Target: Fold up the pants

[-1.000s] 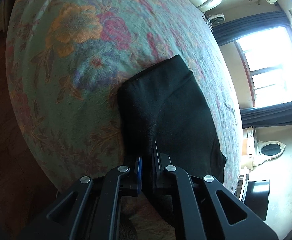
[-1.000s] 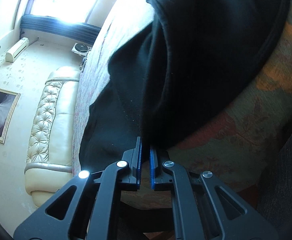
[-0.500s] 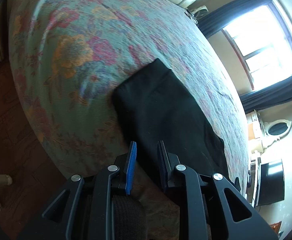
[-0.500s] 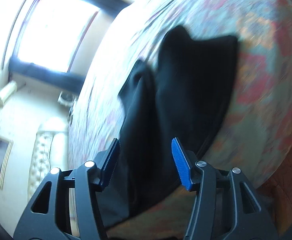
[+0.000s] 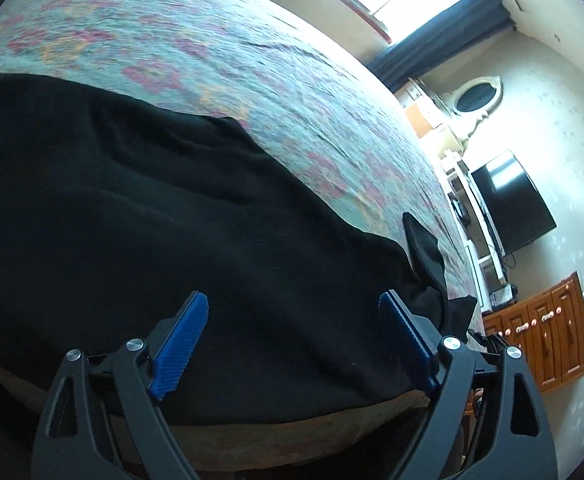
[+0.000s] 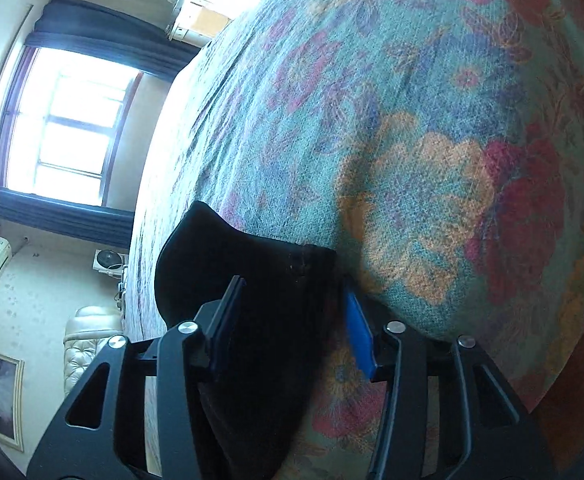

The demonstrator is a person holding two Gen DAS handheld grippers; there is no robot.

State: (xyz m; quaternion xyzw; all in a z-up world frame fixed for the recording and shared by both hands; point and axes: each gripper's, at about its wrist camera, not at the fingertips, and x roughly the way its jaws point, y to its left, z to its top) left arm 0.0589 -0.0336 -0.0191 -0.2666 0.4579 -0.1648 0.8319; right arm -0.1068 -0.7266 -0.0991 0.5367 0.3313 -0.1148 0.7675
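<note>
The black pants [image 5: 163, 216] lie spread on the bed, on a floral bedspread [image 5: 219, 40] of teal ground with red, orange and purple blooms. In the left wrist view the dark cloth fills most of the lower frame as one broad, matte mass, its upper edge running slantwise down to the right across the spread, with soft shallow creases near the top and a small loose flap standing up at the far right end. Its near edge hangs along the side of the mattress. The left gripper [image 5: 294, 344] sits low in front of this cloth with its blue-padded fingers [image 5: 179, 340] set wide apart; they grasp nothing, and the fabric shows between them. In the right wrist view the pants [image 6: 259, 280] appear as a narrower dark shape with a rounded, lifted corner at the upper left and a stitched hem running along the top edge, lying on the bedspread [image 6: 432, 160] and draping down over its near side. The right gripper [image 6: 292, 320] is partly open, its two fingers [image 6: 358, 336] straddling this end of the garment without pinching it. Beyond the bed stand a bright window [image 6: 67, 136] with dark curtains, a wall-mounted television [image 5: 512, 204] and a wooden chest of drawers [image 5: 540, 332].
</note>
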